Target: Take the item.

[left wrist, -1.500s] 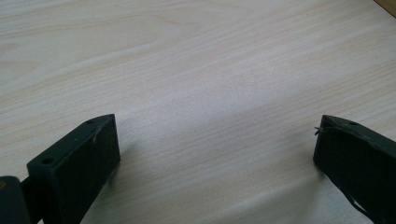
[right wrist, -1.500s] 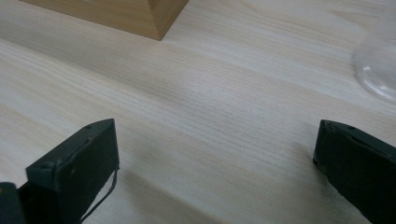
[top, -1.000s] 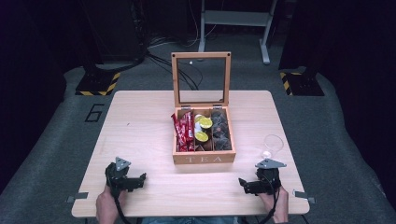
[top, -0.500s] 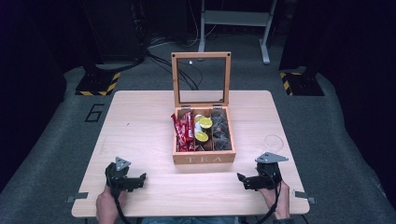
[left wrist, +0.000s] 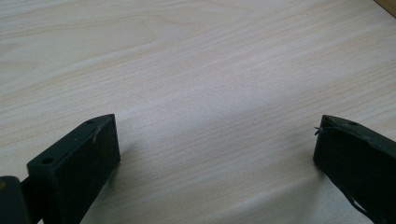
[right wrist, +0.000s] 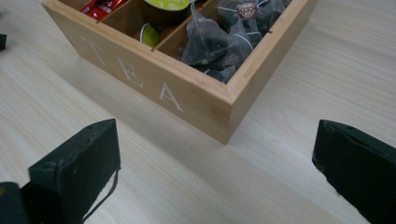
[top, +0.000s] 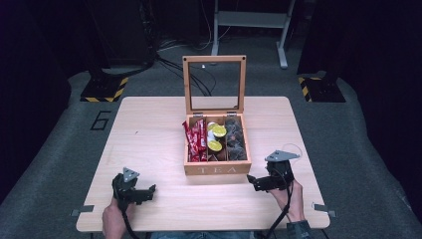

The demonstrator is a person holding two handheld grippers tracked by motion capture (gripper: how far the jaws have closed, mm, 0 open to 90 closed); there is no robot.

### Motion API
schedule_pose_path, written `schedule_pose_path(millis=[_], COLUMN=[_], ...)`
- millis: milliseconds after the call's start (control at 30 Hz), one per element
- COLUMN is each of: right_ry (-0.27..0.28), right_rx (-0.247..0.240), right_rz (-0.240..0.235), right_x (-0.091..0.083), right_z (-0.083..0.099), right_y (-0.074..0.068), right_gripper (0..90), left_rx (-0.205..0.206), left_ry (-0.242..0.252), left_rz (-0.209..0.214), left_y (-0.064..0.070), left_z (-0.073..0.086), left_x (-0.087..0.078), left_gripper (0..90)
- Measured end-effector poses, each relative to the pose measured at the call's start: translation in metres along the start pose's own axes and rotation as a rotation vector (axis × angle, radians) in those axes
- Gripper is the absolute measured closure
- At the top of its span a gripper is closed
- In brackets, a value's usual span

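Note:
A wooden tea box [top: 217, 168] lettered TEA stands mid-table with its glass lid [top: 214, 84] upright. Red sachets [top: 196, 140] fill its left compartment, green-topped capsules [top: 218, 131] the middle, dark pyramid bags [top: 236, 139] the right. My left gripper [top: 147, 192] rests near the front left edge, open, with bare wood between its fingers [left wrist: 77, 158]. My right gripper [top: 255, 182] is open just off the box's front right corner [right wrist: 224, 116], tilted above the table, nothing between its fingers [right wrist: 79, 163]. The pyramid bags [right wrist: 215, 39] lie close ahead of it.
The light wooden table [top: 149, 134] sits on a grey floor mat marked 6 [top: 101, 120]. Yellow-black striped bases [top: 104, 90] and a metal stand [top: 249, 20] are behind the table. A hand [top: 288, 199] and cable trail off the front edge.
My right gripper has lifted slightly and swung left toward the box's front right corner. The left gripper has stayed put.

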State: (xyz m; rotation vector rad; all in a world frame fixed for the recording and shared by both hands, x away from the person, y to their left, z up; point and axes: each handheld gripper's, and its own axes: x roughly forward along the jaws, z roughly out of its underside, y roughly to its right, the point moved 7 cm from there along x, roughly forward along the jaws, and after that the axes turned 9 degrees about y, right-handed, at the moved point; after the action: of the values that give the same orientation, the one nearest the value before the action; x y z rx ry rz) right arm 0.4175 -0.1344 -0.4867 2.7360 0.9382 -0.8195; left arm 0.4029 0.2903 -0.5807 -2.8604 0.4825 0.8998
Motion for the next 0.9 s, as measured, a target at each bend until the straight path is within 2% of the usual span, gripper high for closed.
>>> schedule_pose_path(millis=[433,800,900], right_ry=[-0.005,-0.014,-0.016], right_rx=[-0.065,-0.058,-0.074], right_rz=[-0.036,-0.061,-0.068], right_x=[0.022,0.038,0.045], right_z=[-0.032,-0.045,-0.048], right_y=[-0.006,-0.006,-0.005], right_gripper=[1.1,1.4,1.9], left_rx=[0.0,0.0,0.0], left_ry=[0.0,0.0,0.0], left_rz=[0.0,-0.001,0.0], left_y=[0.0,0.0,0.0], left_z=[0.0,0.0,0.0], left_x=[0.0,0.0,0.0], left_gripper=[0.2,0.3,0.2])
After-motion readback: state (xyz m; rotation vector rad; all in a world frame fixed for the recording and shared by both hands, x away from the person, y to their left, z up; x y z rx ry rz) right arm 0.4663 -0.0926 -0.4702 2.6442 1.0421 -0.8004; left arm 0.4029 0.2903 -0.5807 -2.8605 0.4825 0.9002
